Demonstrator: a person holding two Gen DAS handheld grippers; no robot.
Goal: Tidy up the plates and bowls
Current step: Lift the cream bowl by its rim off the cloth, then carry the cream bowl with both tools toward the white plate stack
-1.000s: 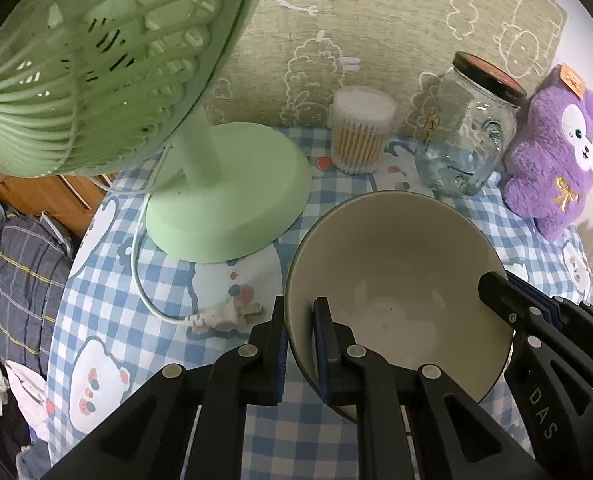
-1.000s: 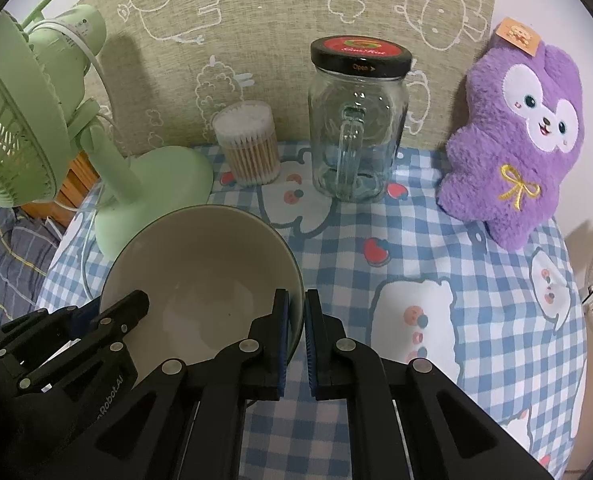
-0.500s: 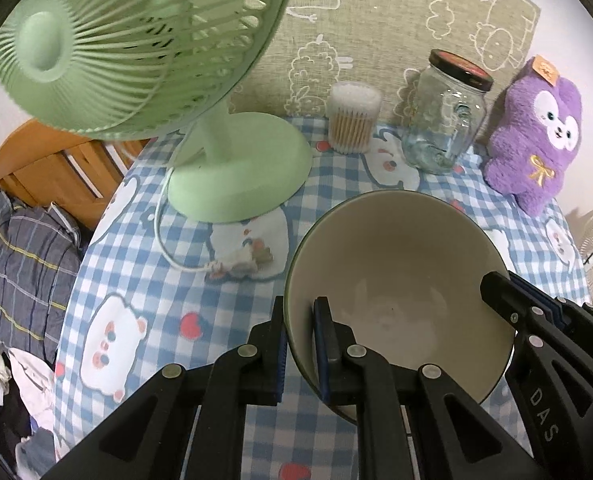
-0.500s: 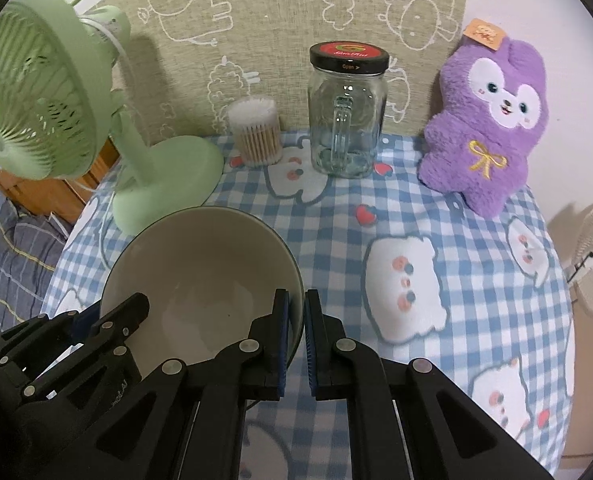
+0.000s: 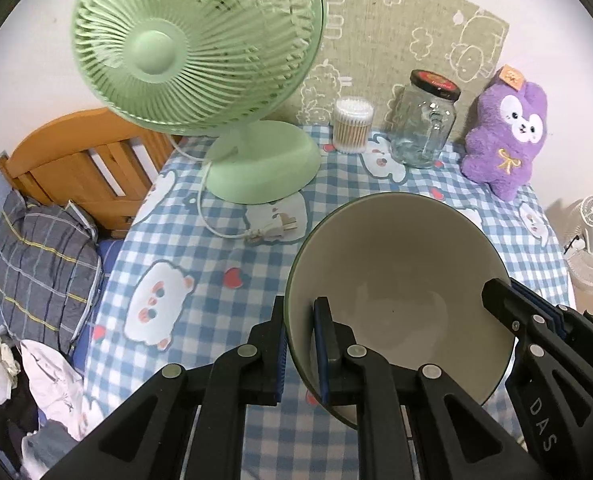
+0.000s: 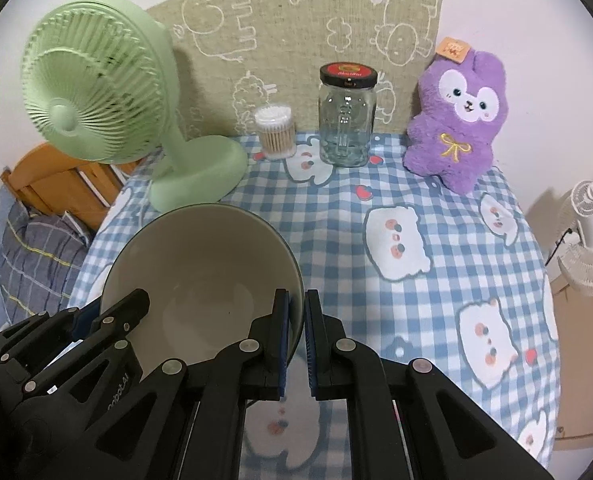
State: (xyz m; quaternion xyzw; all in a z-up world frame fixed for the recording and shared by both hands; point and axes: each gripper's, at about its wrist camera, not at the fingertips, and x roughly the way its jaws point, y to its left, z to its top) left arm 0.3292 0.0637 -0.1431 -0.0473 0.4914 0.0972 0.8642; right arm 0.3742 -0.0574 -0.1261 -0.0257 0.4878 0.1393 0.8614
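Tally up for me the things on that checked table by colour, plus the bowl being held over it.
Green: 1, the fan
Purple: 1, the plush toy
Clear glass: 1, the jar
Clear plastic: 1, the tub of cotton swabs
Cream: 1, the bowl
Total: 5

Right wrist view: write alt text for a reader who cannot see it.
The right gripper and left gripper clamp opposite rims of a cream bowl above a blue checked tablecloth. Behind stand a green fan, cotton swabs, a glass jar and a purple plush.
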